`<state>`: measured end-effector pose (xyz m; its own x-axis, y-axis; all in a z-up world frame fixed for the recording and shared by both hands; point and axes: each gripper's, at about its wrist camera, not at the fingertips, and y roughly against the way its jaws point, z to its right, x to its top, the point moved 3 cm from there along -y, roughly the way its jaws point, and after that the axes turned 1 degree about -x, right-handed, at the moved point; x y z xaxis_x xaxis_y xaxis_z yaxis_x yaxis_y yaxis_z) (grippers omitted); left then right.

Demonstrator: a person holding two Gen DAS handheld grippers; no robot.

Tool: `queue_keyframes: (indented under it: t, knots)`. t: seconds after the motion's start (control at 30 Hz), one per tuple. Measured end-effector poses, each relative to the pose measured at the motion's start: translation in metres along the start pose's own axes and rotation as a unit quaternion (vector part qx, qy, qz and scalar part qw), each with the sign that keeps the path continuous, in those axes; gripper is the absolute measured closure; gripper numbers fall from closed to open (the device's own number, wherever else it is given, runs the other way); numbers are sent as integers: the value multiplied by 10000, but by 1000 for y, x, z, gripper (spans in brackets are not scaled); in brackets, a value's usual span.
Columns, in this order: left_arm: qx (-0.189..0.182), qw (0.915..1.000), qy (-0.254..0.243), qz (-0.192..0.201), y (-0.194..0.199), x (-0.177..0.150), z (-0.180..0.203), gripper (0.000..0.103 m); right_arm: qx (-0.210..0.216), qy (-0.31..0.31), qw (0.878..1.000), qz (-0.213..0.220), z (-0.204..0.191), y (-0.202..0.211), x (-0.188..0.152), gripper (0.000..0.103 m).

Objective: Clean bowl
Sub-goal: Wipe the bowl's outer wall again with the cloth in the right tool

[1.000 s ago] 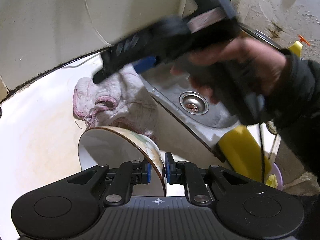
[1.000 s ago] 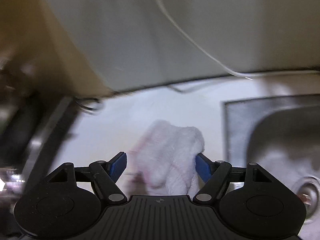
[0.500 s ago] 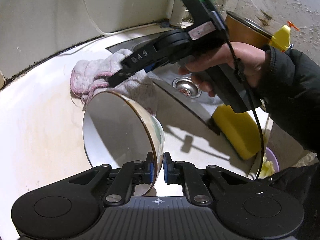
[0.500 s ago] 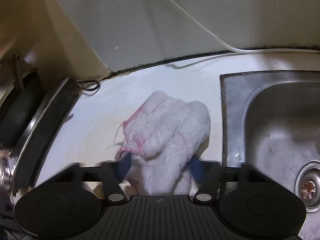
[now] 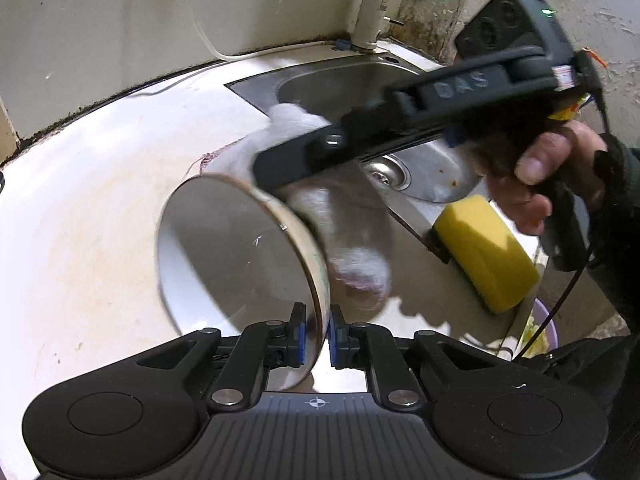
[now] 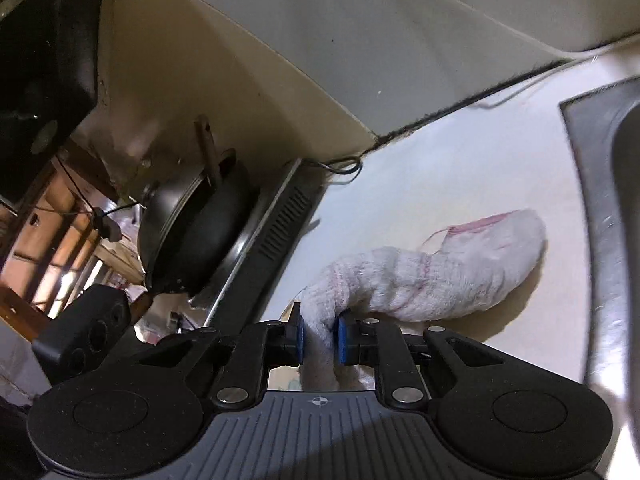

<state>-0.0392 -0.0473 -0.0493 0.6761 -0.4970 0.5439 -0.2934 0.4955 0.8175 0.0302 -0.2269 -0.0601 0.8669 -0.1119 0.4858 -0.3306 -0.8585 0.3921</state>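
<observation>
The left gripper (image 5: pixel 316 338) is clamped on the rim of the bowl (image 5: pixel 224 256), one blue pad inside the rim and one outside. The bowl is tipped on its side above the white counter (image 5: pixel 80 184), with its white interior facing left in the left wrist view and its patterned outer wall facing right.

The right gripper (image 6: pixel 320 336) has its jaws closing, and the blue pads already pinch one end of the white cloth (image 6: pixel 424 280). From the pads the cloth runs away to the right, and its far end (edged with pink stitching) lies on the counter near the edge of the steel sink (image 6: pixel 600 184). In the left wrist view the same tool crosses the frame from the upper right, held in a person's hand (image 5: pixel 536 176), and the cloth (image 5: pixel 352 232) hangs blurred just beside the bowl's outer wall; whether cloth and bowl touch cannot be determined.

Beyond the bowl, a yellow sponge (image 5: pixel 484 252) sits on the front edge of the sink. The sink drain (image 5: pixel 386 168) is visible behind the tool. A white tap base (image 5: pixel 372 12) stands at the rear of the sink against the wall.

In the right wrist view, a black pan (image 6: pixel 196 232) rests on a stove at the left end of the counter.
</observation>
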Motion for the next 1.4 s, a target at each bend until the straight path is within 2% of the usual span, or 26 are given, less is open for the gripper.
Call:
queue_keyframes:
  t: [0.17,0.33,0.4,0.53,0.63,0.73,0.83,1.0,1.17,1.3,1.4]
  knots:
    - [50,10000,-14,6,0,-3,-2,84,-576,242,9972,-410,3,-24,2,88]
    - [88,9996,215,172,5,2,-7,88,-1065,650,9917,-326,-5,-29,0,88]
    - [105,9987,368,337,9,7,-10,88,-859,548,9947,-124,-5,-20,1,88]
    - [222,9963,616,555,14,13,-19,88,-146,79,9992,363,-3,7,3,87]
    - [309,9946,764,638,15,17,-26,89,253,-76,9989,383,-6,11,2,87]
    - [292,9933,894,678,15,19,-31,89,480,-232,9983,221,-8,-5,-2,87]
    - [273,9921,996,714,15,21,-35,89,202,-421,9988,133,2,-25,-1,87]
    - [260,9871,1359,811,16,25,-44,89,-398,-190,9989,166,5,-27,9,88]
    - [265,9765,1931,919,14,33,-59,91,-458,-209,9971,579,12,-1,10,87]
    - [317,9749,2047,814,7,42,-60,94,-440,-215,9957,787,13,20,6,87]
    - [457,9808,1764,692,2,49,-50,94,-453,-224,9951,848,14,28,2,87]
